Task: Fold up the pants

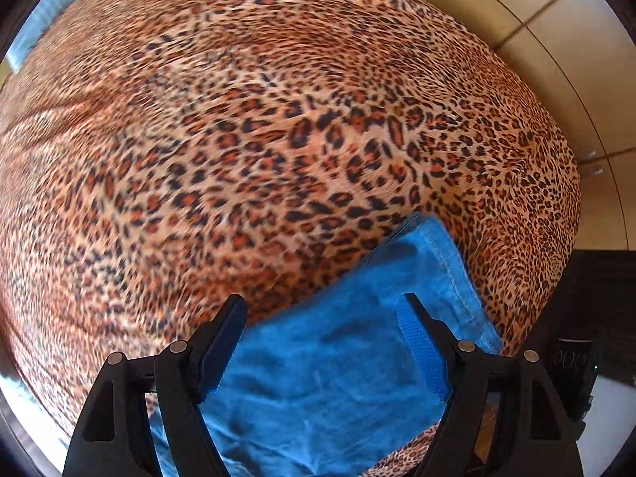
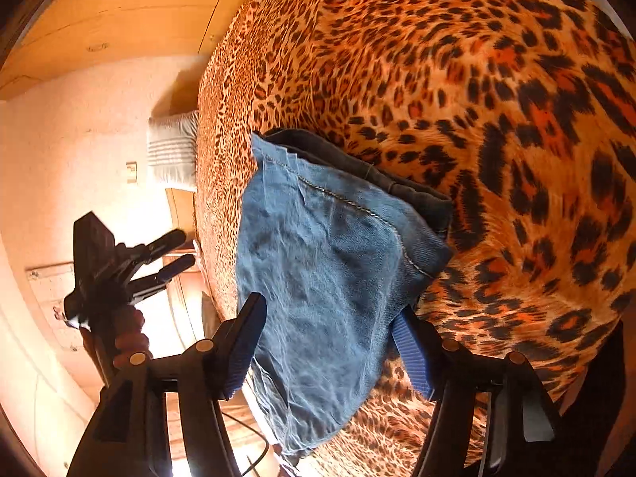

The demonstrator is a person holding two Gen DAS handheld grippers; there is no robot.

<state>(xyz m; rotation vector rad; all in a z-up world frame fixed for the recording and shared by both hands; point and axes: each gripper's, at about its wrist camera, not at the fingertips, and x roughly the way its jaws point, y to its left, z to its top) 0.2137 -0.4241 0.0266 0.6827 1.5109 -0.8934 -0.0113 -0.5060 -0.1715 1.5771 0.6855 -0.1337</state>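
Note:
The folded blue denim pants (image 2: 330, 254) lie in a thick stack near the edge of a bed covered in a leopard-print spread (image 2: 457, 79). My right gripper (image 2: 330, 306) stands open astride the near end of the stack, and its blue pads do not press on the cloth. The left gripper (image 2: 189, 248) shows off the bed's edge at the left, held by a hand (image 2: 131, 330). In the left wrist view, the left gripper (image 1: 324, 302) hangs open, pointing down over the pants (image 1: 338, 357) on the spread (image 1: 238, 139), with nothing gripped.
A white striped pillow (image 2: 173, 151) lies beyond the bed's far end. Wooden wardrobe panels (image 1: 556, 39) run along one side of the bed. A dark cable (image 2: 254, 449) trails on the floor by the bed edge. A dark object (image 1: 576, 357) stands beside the bed.

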